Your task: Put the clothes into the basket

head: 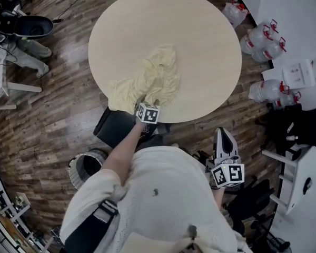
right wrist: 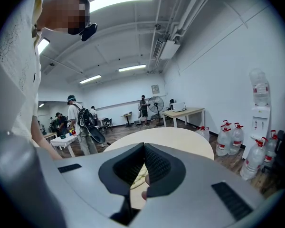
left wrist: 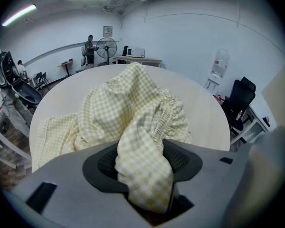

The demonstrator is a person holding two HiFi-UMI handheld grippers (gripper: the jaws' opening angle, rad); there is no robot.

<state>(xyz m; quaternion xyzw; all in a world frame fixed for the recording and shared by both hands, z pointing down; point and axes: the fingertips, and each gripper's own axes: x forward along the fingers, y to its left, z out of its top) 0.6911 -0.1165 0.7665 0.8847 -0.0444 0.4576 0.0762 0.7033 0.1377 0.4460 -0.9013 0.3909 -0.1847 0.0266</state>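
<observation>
Left tongs [left wrist: 143, 156] clamped on a fold of the yellow checked cloth [head: 157, 78].
The rest of the cloth lies heaped on the round table [head: 200, 30], spreading away from the tongs at its near edge. The right tongs [right wrist: 143, 148] hang off the table beside the person, jaws together and empty. The basket [head: 72, 167] stands on the floor below.

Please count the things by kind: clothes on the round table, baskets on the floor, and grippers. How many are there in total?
Clothes: 1, the yellow checked garment
Baskets: 1, the basket
Grippers: 2, the left gripper and the right gripper
Total: 4
</observation>
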